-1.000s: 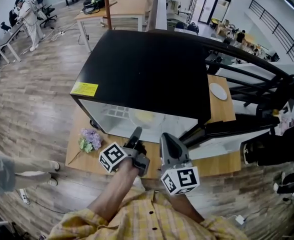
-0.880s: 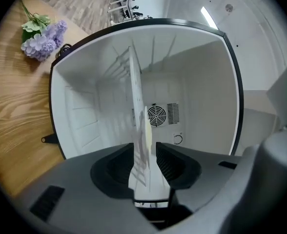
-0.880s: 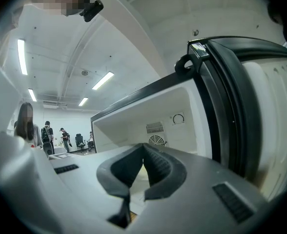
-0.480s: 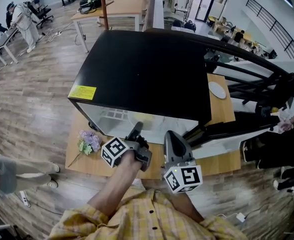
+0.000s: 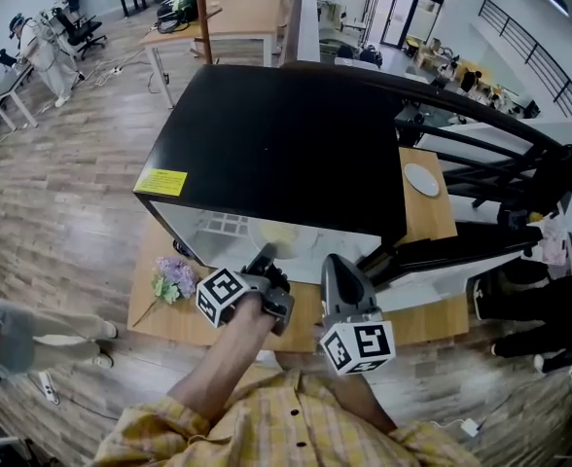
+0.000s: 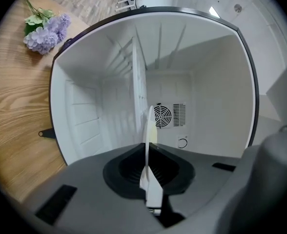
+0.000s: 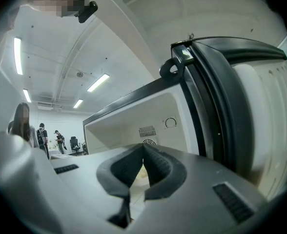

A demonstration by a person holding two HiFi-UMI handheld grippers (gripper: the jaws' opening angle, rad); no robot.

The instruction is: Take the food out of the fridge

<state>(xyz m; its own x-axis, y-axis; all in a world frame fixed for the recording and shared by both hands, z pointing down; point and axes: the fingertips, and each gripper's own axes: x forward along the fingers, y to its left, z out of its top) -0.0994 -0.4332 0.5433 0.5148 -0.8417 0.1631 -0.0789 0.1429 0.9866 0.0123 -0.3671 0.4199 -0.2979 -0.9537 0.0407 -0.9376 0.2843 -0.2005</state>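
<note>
Left tool [image 6: 147,149] reaching into the open mini fridge [image 5: 286,134], its jaws closing on the rim of a white plate [image 6: 149,123], which shows edge-on between them with the pads against it. The plate carries the food [image 5: 279,232], a pale yellow portion whose kind cannot be told, and lies on the fridge's white inner floor just inside the opening. Right tool [image 7: 143,147] is level at the fridge mouth beside the left one, its jaws clenched tip to tip on nothing. Progress, as judged: the fridge door [image 7: 221,96] is already swung wide to the fridge's right and the grip on the plate is being taken. Nothing has yet been brought out, so drawing the plate clear of the opening and setting it down is all left to do. The back wall of the fridge bears a round fan grille [image 6: 162,115], and a yellow label [image 5: 163,175] sits on the near left corner of its black top. The fridge stands on a wooden desk [image 5: 169,314]. A sprig of purple flowers [image 5: 174,275] lies in front of the fridge's left corner, and a small empty dish [image 5: 424,177] lies to the right of the fridge. Round the fridge is an open hall with a wood-plank floor [image 5: 62,202], and people [image 5: 33,27] are at desks well beyond its far left corner.
</note>
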